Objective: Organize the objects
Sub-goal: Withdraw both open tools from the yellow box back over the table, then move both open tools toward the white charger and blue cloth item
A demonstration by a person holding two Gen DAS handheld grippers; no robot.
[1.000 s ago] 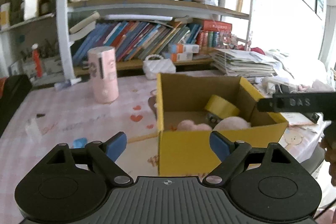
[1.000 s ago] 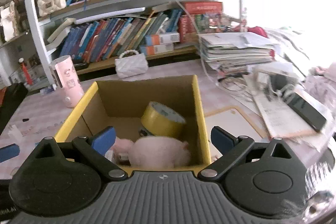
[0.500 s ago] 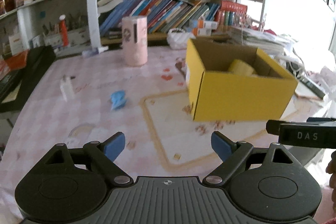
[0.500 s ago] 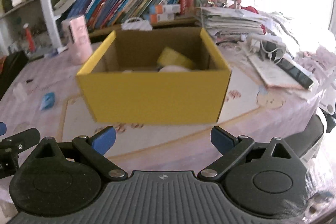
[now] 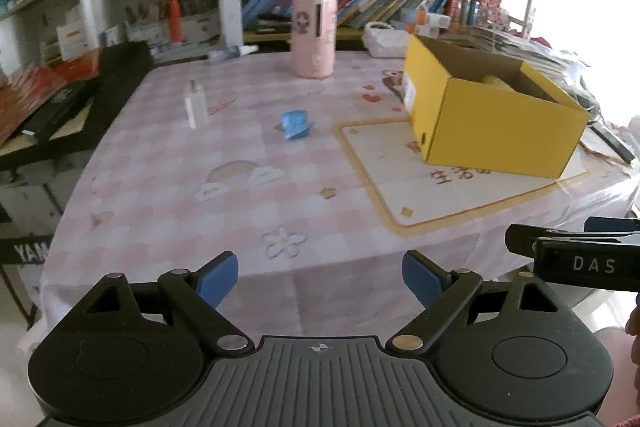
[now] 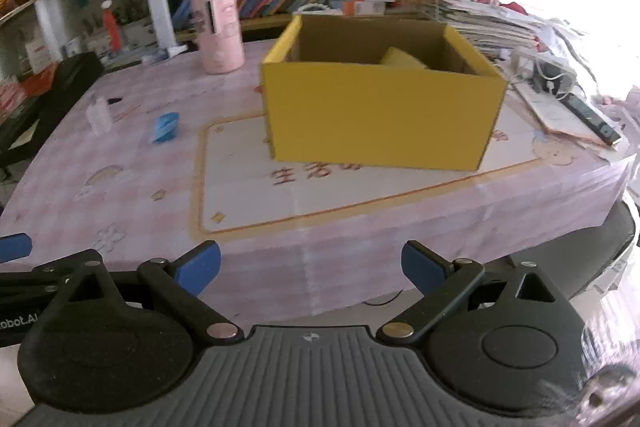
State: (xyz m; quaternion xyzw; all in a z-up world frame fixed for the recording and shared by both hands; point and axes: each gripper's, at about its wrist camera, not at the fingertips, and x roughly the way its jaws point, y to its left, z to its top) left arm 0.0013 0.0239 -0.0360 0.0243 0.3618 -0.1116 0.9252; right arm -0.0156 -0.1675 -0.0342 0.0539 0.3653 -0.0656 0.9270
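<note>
The left gripper (image 5: 320, 277) stands wide with nothing between its blue pads, off the near edge of the table (image 5: 168, 187). The right gripper (image 6: 310, 269) is equally wide and empty. From the left view, a blue item (image 5: 296, 124) lies at 12 o'clock and a white bottle (image 5: 196, 105) at 11. The yellow box (image 6: 380, 115) sits at 12 in the right view, with a yellow roll (image 6: 402, 59) inside; a pink cylinder (image 6: 218, 31) stands at 11.

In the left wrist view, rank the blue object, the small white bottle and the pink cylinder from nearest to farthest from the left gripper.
From the left gripper:
1. Blue object, mid-table, slightly left of centre.
2. Small white bottle, further left; only a little beyond the blue object.
3. Pink cylinder, upright at the table's far edge, before the bookshelf.
</note>
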